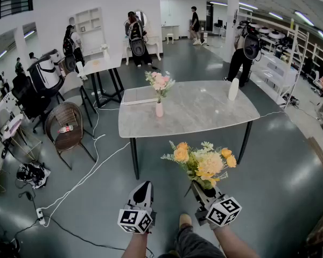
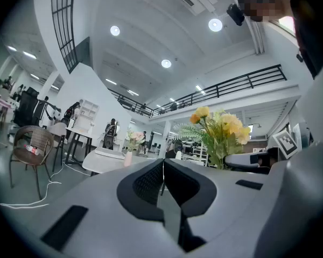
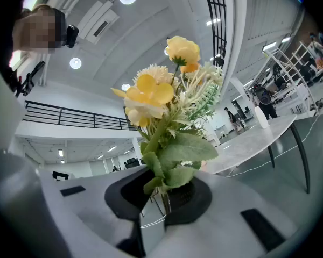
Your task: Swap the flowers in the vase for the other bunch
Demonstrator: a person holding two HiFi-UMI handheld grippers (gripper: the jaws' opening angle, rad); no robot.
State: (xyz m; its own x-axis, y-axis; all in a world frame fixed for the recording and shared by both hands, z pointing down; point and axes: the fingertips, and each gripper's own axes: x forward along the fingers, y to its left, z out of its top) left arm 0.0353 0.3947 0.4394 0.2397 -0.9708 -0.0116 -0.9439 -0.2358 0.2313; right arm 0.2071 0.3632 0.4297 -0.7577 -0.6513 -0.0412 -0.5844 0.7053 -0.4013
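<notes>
- A wide hall with a glossy grey floor (image 1: 290, 187); people (image 1: 135, 36) stand far back by white shelving. A grey stone-look table (image 1: 204, 117) on dark legs stands in the middle.
- At the far left a wicker chair (image 1: 64, 123) stands well apart from the table. A white cable (image 1: 82, 180) trails over the floor between the chair and the table's near left leg.
- The left gripper (image 1: 145, 187) is held low on the near side of the table, clear of it. Its jaws are pressed together with nothing between them – in the left gripper view the dark pads meet along one thin line.
- A small pink vase (image 1: 159, 109) stands upright on the left part of the table, with pink flowers (image 1: 160, 81) in it.
- The yellow bunch (image 1: 204, 163) stands upright in the right gripper (image 1: 200, 191), short of the table's near edge and well apart from the vase. The right gripper view shows the jaws clamped on its green stems – leaves just above the pads, yellow and cream blooms higher up.
- A white bottle-shaped thing (image 1: 233, 89) stands upright near the table's far right edge.
</notes>
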